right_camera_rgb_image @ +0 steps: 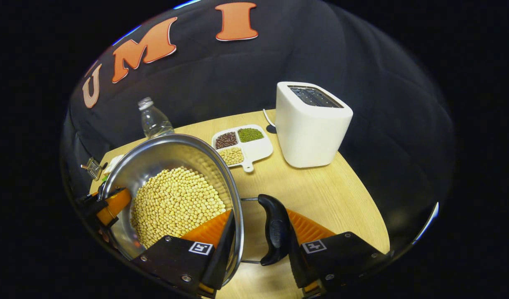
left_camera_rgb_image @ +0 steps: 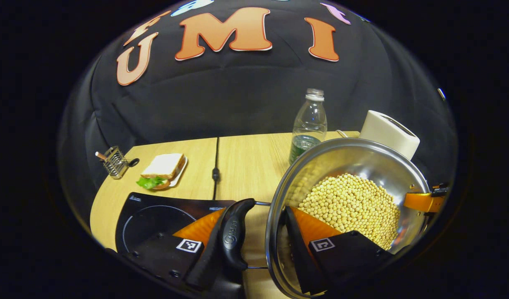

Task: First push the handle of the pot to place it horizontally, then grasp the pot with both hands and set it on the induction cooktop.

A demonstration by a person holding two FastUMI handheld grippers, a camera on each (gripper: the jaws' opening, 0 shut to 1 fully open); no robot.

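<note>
I hold the pot [left_camera_rgb_image: 350, 195] by both side handles. My left gripper [left_camera_rgb_image: 254, 245] has one finger outside the black handle [left_camera_rgb_image: 233, 236] and the other inside the rim, closed across handle and wall. My right gripper [right_camera_rgb_image: 254, 245] does the same on the opposite handle [right_camera_rgb_image: 275, 234], one finger in among the beans, one outside the grip. From the left gripper view I can also see the far finger at the pot's other side.

My judgement is that the pot is lifted or about to be, near the front edge of the worktop [left_camera_rgb_image: 246, 162], with the induction cooktop [left_camera_rgb_image: 155, 220] just beside it on my left, also near the front edge.

The risk is a spill. The pot is heaped with soybeans [right_camera_rgb_image: 175, 203], and if one hand rises faster than the other the beans will slide toward the low rim and over. The handles are smooth, curved loops on thin wire brackets, so the fingers could pivot around them and let the pot swing. The cooktop's cable [left_camera_rgb_image: 216, 166] runs toward the back edge; it looks clear of my path.

The pot itself is polished steel, wide and shallow-walled, shiny inside, with a rolled rim. It will be heavy with this load.
</note>
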